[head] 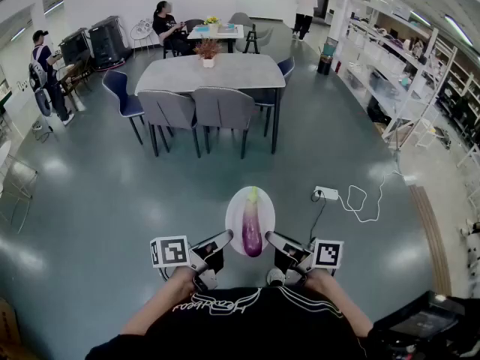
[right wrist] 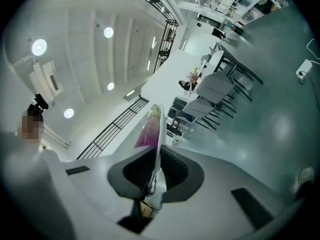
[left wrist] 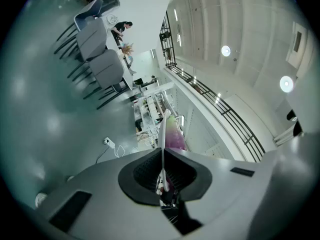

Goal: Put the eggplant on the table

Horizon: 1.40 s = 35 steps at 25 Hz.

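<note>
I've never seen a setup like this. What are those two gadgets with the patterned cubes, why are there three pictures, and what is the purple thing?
There is no robot here. A person wears a camera on the head and holds a hand-worked gripper in each hand. The head view looks down from that camera. The other two views come from cameras riding on the left gripper and the right gripper, looking along their fingers. Both grippers pinch opposite edges of a white plate, which carries an eggplant above the floor. Ahead stands a grey table with chairs.
</note>
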{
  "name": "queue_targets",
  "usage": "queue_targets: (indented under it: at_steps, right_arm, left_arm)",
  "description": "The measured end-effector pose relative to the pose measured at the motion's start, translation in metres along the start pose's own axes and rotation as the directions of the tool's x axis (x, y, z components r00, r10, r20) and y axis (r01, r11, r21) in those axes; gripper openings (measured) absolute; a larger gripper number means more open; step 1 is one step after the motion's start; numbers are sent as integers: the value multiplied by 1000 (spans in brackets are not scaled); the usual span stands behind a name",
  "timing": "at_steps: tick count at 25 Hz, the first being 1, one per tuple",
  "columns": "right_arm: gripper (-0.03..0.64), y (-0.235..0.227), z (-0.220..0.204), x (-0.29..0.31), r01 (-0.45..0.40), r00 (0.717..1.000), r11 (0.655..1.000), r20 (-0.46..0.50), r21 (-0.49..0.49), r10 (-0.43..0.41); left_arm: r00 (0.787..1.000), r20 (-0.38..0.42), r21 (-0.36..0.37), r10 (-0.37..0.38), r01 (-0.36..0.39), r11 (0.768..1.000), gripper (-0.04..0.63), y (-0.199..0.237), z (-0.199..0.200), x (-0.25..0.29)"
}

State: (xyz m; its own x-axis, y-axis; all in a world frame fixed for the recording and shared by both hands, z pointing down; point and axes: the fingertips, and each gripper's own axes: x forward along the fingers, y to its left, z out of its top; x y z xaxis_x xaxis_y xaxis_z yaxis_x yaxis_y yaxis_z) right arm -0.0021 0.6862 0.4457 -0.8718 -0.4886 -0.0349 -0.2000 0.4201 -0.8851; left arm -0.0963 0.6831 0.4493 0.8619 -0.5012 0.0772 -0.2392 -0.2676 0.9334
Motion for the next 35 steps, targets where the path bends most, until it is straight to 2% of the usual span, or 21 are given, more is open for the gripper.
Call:
queue_targets:
  at_steps: [11, 29, 35]
  right_arm:
    - [38, -11, -4, 14, 17, 1000, 1000, -12, -1, -17]
    - [38, -7, -1, 28, 15, 1000, 1000, -4, -24, -16]
    - [40, -14, 12, 28, 13, 1000, 997, -15, -73, -14]
  left_arm:
    - [1000, 0, -3, 8, -8, 1000, 20, 14, 8, -6]
    - [1000, -1, 16, -14, 14, 1000, 20, 14, 21, -11]
    - [1000, -4, 26, -11, 11, 1000, 20, 16, 28, 2]
